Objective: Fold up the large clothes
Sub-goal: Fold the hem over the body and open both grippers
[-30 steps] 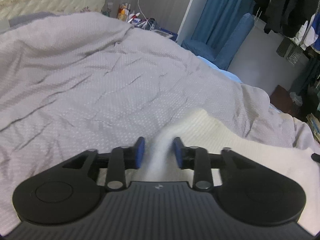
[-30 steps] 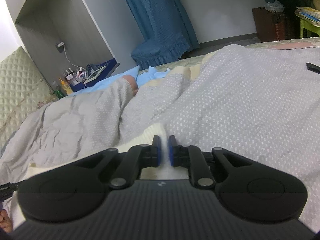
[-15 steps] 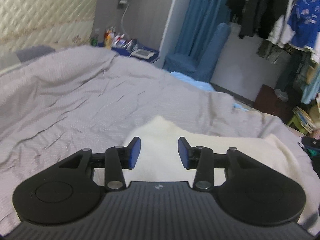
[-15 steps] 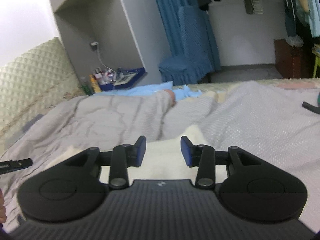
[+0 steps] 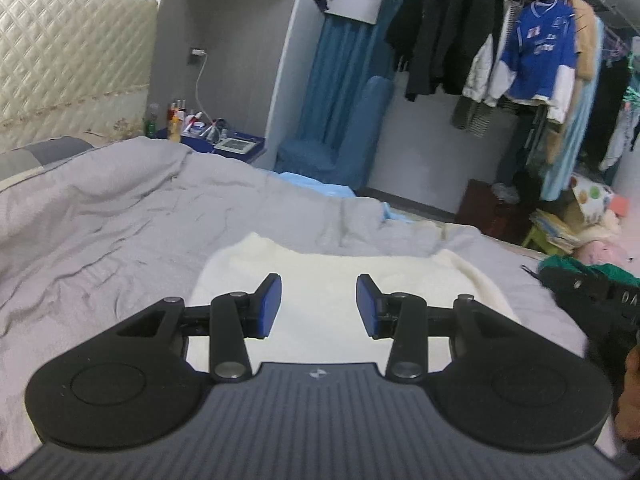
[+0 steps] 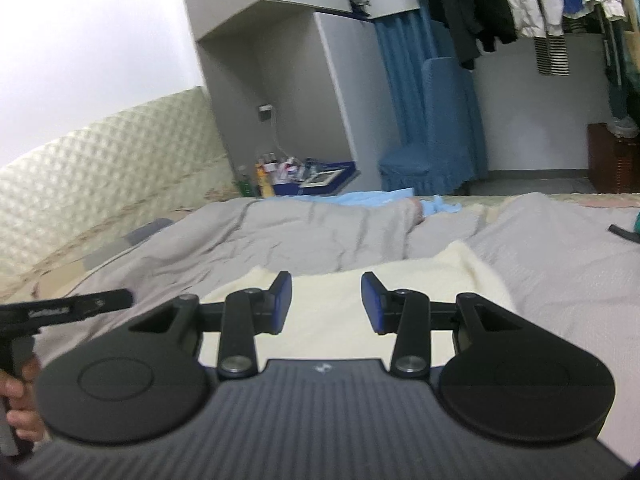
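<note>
Nearest in the left wrist view, the left gripper [image 5: 319,304] hangs above the bed with its blue pads [image 5: 269,305] standing apart and nothing between them; in the right wrist view the right gripper [image 6: 326,305] is likewise parted, its pads clear of any cloth, gripping nothing; at the left edge of that view a person's hand [image 6: 18,408] holds a black handle. Just beyond and below both sets of fingers lies the cream garment [image 5: 344,276], a soft, fuzzy piece spread flat on the grey duvet [image 5: 120,216], with a straight far edge and rounded corners; neither gripper touches it. To the right of the garment in the left view sits a dark heap of clothing [image 5: 588,292] with some green in it; a strip of light blue fabric [image 6: 372,200] shows at the far edge of the bed. Farther off stand a blue-covered chair [image 6: 432,148], a low blue bedside table [image 5: 218,142] crowded with bottles, a quilted cream headboard [image 5: 68,60], and a rail of hanging clothes [image 5: 532,52] including a blue jersey.
</note>
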{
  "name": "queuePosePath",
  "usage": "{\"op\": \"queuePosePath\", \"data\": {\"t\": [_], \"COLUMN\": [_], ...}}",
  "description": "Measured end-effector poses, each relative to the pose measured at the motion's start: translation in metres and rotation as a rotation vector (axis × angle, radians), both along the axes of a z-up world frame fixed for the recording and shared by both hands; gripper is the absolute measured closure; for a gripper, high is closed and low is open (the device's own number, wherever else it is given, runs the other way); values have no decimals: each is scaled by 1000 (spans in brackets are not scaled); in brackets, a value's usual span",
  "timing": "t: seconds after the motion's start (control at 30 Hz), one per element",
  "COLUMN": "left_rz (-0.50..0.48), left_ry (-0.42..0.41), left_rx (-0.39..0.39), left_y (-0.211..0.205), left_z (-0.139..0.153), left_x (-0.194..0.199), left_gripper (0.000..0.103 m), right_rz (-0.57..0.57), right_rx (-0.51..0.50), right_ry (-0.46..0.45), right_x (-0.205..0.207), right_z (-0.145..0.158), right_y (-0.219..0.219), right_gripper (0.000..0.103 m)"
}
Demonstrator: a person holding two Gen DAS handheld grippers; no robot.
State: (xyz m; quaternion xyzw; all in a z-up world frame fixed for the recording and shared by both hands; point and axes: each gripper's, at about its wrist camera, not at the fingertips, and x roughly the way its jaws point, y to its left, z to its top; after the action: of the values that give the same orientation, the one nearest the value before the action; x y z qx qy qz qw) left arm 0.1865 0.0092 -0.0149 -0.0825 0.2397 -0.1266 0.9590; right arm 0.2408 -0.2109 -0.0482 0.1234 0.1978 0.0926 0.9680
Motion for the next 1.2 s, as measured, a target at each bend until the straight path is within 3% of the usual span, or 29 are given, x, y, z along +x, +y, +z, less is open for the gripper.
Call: {"op": "queuePosePath", "data": {"t": [0.33,0.37,0.4,0.63,0.8,1.0,1.03,1.1,1.2], "left_rz": [21,37,43,77,116,133,130,127,117], "left_ry": [7,13,19,31,68,141,150,170,208], "left_rx": [-49,-69,-69,-9,-53,-94,-107,-137,-199], "left_y": [-5,-5,-4,-8,3,14,15,16,21], "left_z": [-24,-29,-33,-45,-59,-79,-82,-86,-95], "left_x": [-52,-55,-53,-62,-46,-26,-23,-20,-16], "left_gripper": [52,52,52,51,33,18,15,10,9], "right_rz": [46,47,52,56,48,17,16,14,-19], "right_rx": [-3,4,22,5,-45,-27,-14,34,75], "right_ry": [10,12,22,54,93,178,188,203,224], "right_x": [-52,-57,-60,-65,-56,-42,-40,-37,-33], "right_z": [-15,-18,-21,-31,-41,-52,-55,-59,-64], "right_y": [27,29,29,37,45,42,41,36,32], "right_gripper": [61,56,50,49,50,48,44,2,0]}}
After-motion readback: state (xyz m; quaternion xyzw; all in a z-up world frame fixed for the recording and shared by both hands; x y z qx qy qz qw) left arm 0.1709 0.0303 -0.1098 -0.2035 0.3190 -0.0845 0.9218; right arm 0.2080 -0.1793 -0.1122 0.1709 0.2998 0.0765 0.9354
